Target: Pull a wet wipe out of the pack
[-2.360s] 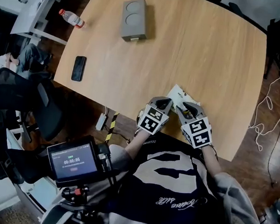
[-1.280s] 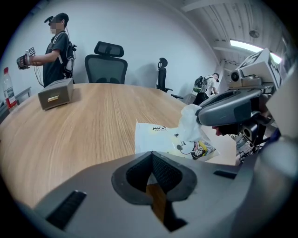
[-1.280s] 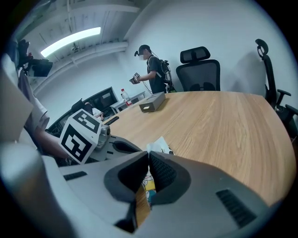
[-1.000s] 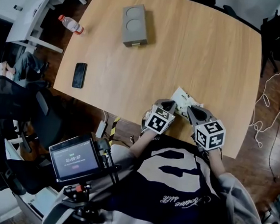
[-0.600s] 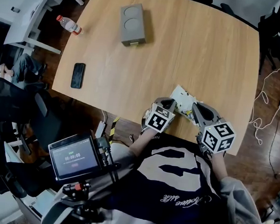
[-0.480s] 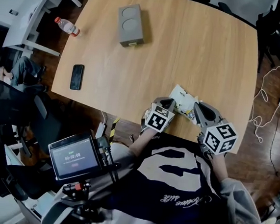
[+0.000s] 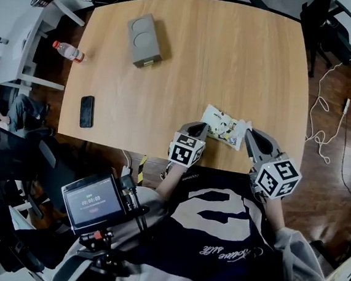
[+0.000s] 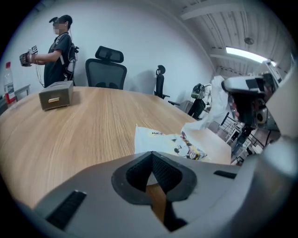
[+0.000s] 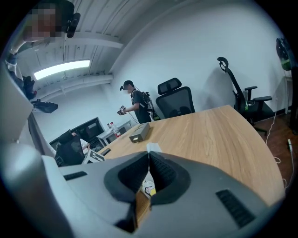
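The wet wipe pack (image 7: 222,124), white with cartoon print, lies near the front edge of the wooden table (image 7: 202,59). My left gripper (image 7: 199,128) is at the pack's left end, and in the left gripper view its jaws (image 8: 151,155) are shut on the near edge of the pack (image 8: 165,138). My right gripper (image 7: 251,133) is off the pack's right end, raised, shut on a white wet wipe (image 9: 153,148). The wipe (image 8: 214,103) stretches up from the pack to the right gripper (image 8: 226,85). A bit of the pack (image 9: 148,187) shows below the right jaws.
A grey box (image 7: 143,39) stands at the far left of the table and a black phone (image 7: 87,111) lies at its left edge. A bottle (image 7: 68,51) lies on a side desk. A person (image 8: 58,46) and office chairs (image 8: 106,69) are beyond the table. A cable (image 7: 323,114) trails on the floor.
My right gripper has risen and drawn back to the right from the pack with the wipe in its jaws. The left gripper has stayed at the pack's left end.
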Demonstrator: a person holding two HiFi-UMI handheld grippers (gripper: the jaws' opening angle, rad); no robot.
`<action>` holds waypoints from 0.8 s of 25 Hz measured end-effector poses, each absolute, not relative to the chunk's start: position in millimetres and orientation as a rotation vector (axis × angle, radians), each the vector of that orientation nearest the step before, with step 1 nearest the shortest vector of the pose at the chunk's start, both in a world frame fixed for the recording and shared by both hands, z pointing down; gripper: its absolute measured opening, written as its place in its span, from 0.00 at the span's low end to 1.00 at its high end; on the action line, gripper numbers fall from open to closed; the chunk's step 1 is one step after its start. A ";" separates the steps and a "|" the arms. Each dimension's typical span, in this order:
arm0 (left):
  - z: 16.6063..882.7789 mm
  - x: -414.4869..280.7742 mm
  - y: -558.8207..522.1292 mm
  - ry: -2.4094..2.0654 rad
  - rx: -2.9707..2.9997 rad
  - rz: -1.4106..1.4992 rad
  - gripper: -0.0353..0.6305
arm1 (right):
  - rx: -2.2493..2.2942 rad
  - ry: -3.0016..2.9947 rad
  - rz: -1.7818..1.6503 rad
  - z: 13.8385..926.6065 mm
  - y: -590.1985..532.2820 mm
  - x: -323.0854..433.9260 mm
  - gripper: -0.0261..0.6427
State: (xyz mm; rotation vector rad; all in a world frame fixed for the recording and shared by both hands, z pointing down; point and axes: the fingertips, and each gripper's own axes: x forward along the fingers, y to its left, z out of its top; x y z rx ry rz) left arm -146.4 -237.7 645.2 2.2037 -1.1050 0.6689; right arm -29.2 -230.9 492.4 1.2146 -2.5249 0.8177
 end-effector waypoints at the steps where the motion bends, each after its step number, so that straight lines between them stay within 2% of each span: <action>1: 635.5 -145.7 -237.7 -1.115 2.202 0.618 0.06 | 1.222 -2.521 0.817 491.8 -228.1 -25.1 0.04; 10: 553.0 -119.1 -227.9 -1.222 2.180 0.232 0.06 | 1.177 -2.570 0.799 492.6 -217.2 14.2 0.04; 20: 509.9 -82.5 -170.8 -1.501 1.977 -0.103 0.06 | 0.924 -2.665 0.760 483.6 -184.0 73.1 0.04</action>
